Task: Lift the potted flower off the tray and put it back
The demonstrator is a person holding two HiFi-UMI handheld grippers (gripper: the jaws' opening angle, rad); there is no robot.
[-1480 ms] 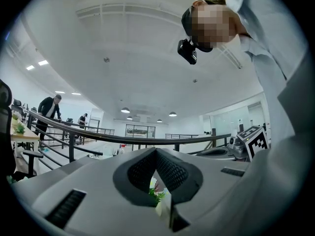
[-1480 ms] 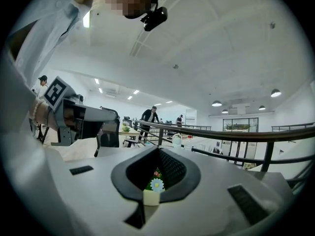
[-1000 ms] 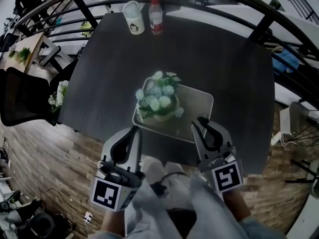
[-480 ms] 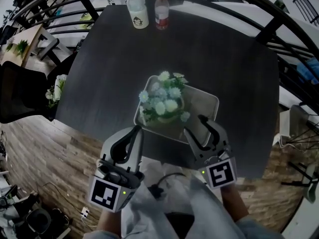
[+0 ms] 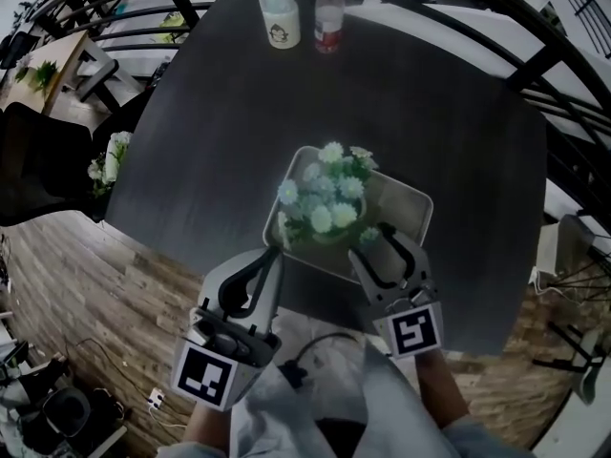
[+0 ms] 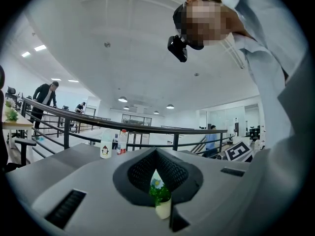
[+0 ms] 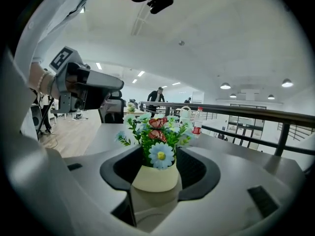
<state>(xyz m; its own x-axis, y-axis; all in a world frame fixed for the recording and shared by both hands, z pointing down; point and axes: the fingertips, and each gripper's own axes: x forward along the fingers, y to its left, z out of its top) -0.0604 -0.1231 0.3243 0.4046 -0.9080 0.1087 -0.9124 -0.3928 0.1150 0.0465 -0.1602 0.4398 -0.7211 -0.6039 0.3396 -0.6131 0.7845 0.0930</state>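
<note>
The potted flower, pale blooms in a cream pot, stands on the left part of the white tray on the dark table. My right gripper is at the tray's near edge, and its jaws have just been opening. In the right gripper view the pot sits low between the spread pads, which do not press on it. My left gripper hovers over the table's near edge, left of the tray. Its fingertips meet with nothing held; in the left gripper view the pot shows through the slit of the left gripper.
A white cup and a plastic bottle stand at the table's far edge, under a dark railing. A black chair and another flower bunch are left of the table. Wooden floor lies beyond the near edge.
The right gripper's jaws have spread from nearly closed to wide and it has moved toward the pot. The left gripper has crept a little forward, still closed.
</note>
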